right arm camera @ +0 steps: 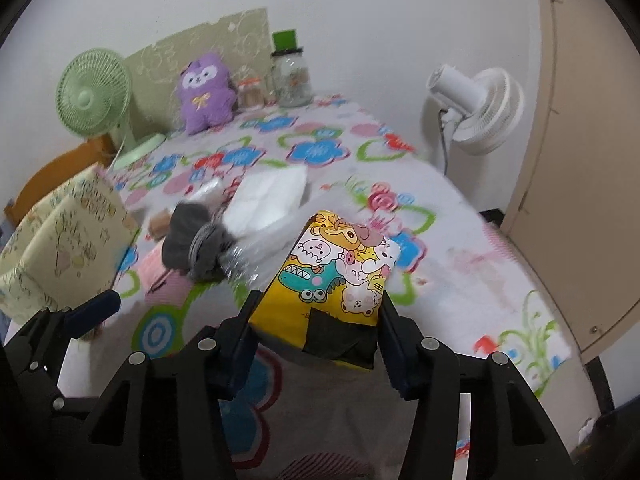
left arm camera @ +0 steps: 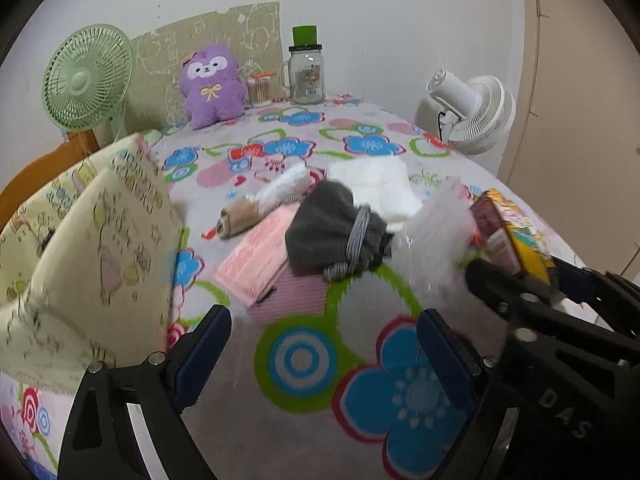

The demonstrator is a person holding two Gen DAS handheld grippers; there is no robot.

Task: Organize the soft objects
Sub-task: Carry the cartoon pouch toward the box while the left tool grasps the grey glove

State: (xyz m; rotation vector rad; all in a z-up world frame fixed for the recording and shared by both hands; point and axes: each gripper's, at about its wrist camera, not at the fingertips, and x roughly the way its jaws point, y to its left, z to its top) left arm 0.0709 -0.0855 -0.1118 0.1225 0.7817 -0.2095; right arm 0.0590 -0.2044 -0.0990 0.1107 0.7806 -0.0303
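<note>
Above the flower-printed bedspread (right arm camera: 460, 208), right tool (right arm camera: 316, 316) clenched on yellow cartoon-printed soft packet (right arm camera: 340, 268), left tool (left arm camera: 324, 344) spread and empty; shallow edge grip likely to slip short of cream fabric bin (right arm camera: 60, 248).

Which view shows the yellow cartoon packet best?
The right wrist view: the yellow cartoon packet fills the centre, printed face toward the camera, clamped in the right hand-held gripper. The left wrist view catches it only edge-on at the right, partly blurred.
</note>
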